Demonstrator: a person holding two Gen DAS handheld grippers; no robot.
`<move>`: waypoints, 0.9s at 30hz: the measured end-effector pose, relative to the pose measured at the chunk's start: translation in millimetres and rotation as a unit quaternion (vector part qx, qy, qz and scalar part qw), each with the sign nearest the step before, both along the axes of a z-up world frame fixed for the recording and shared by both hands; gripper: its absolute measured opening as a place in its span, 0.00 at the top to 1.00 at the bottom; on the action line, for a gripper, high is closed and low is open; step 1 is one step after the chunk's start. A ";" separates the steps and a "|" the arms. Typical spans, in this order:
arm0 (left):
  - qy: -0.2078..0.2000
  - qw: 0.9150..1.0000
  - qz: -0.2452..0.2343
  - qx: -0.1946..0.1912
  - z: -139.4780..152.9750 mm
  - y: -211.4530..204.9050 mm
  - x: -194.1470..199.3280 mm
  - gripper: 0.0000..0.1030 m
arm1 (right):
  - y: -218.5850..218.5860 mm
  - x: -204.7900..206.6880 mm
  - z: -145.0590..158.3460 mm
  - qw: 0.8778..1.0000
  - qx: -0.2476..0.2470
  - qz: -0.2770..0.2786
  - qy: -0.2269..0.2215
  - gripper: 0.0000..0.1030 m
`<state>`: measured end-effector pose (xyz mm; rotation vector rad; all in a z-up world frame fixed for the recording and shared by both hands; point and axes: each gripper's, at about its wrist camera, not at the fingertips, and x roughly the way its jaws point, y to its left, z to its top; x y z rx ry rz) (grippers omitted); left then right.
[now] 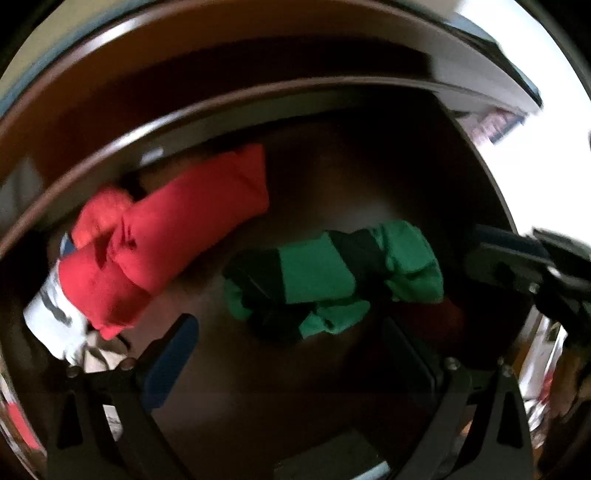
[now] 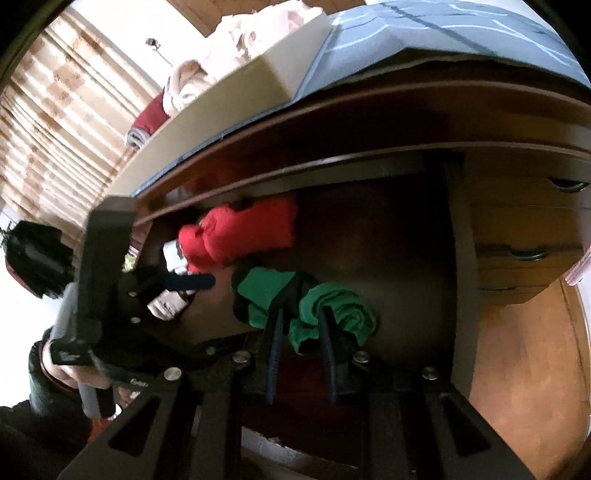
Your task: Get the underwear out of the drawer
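The open dark wooden drawer point(image 1: 332, 177) holds a rolled red pair of underwear point(image 1: 166, 240) at its left and a green-and-black rolled pair point(image 1: 325, 277) in the middle. My left gripper point(image 1: 291, 347) hangs open over the drawer floor, just short of the green roll, with nothing between its blue pads point(image 1: 173, 362). My right gripper point(image 2: 301, 325) is shut on the near end of the green-and-black underwear point(image 2: 332, 306). In the left wrist view the right gripper point(image 1: 498, 258) comes in from the right onto that roll. The red pair point(image 2: 240, 232) lies behind it, untouched.
A white patterned garment point(image 1: 55, 314) lies in the drawer's left corner beside the red pair. The dresser top carries a grey mat point(image 2: 443, 33), a beige box point(image 2: 258, 74) and folded towels point(image 2: 192, 81). Shut drawers with handles point(image 2: 528, 254) stand to the right, over a wooden floor point(image 2: 517, 387).
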<state>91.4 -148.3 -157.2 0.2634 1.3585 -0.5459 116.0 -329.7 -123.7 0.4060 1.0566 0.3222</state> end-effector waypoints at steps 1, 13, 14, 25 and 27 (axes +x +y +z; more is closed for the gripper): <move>0.004 1.000 0.008 0.001 -2.1 0.9 2.3 0.02 | -2.9 -0.2 0.4 1.000 0.004 -0.005 -0.002 0.78; 0.048 0.998 0.031 -0.018 -27.2 -9.5 11.9 0.47 | -8.7 5.8 -3.0 1.000 0.007 -0.009 0.006 0.77; 0.048 0.998 0.030 -0.024 -27.1 -7.0 12.0 0.51 | -9.0 7.2 -4.0 1.000 0.007 -0.011 0.008 0.76; 0.006 0.998 0.014 -0.055 -19.4 -5.9 -7.2 0.72 | 6.0 14.3 -15.1 0.999 -0.004 0.001 0.043 0.45; 0.009 0.998 0.018 -0.054 -21.7 -3.8 -7.4 0.72 | 12.4 18.3 -17.6 0.998 -0.019 0.012 0.056 0.44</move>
